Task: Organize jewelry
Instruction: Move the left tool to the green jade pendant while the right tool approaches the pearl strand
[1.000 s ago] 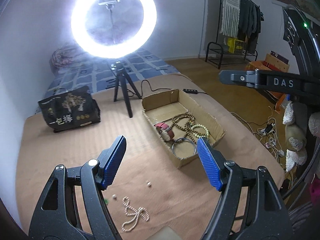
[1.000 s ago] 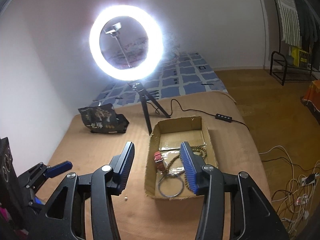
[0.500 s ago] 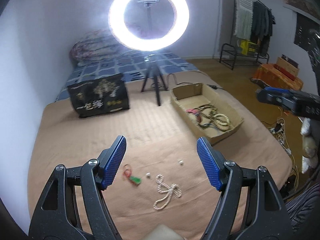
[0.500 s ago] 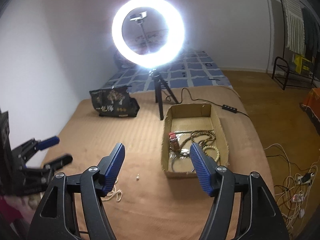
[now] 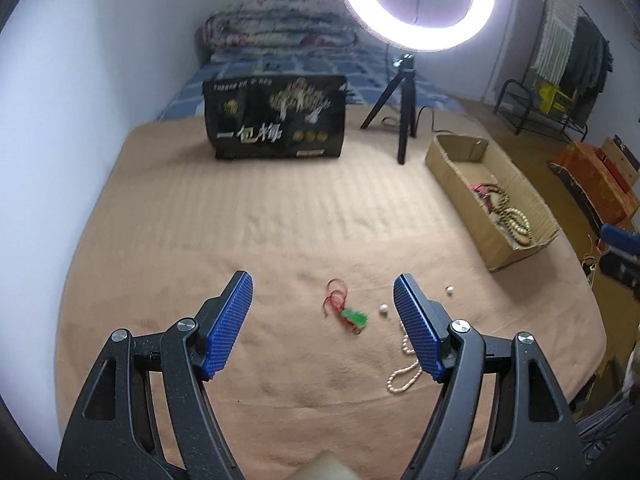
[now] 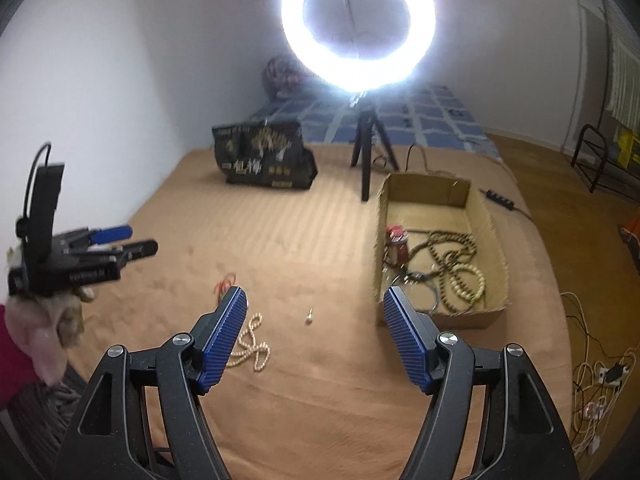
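Left-wrist view: green pendant on a red cord (image 5: 347, 311) between the blue pads of the left hand-held gripper (image 5: 323, 322), pearl strand (image 5: 404, 372) at its right pad, all lying on the tan bed cover (image 5: 280, 216). Right-wrist view alone shows the cardboard box (image 6: 496, 240) interior, with bead strings (image 6: 460, 276), bangle and watch. Both hand-held grippers stand released and empty; the right hand-held gripper (image 6: 316, 328) has just been opening.
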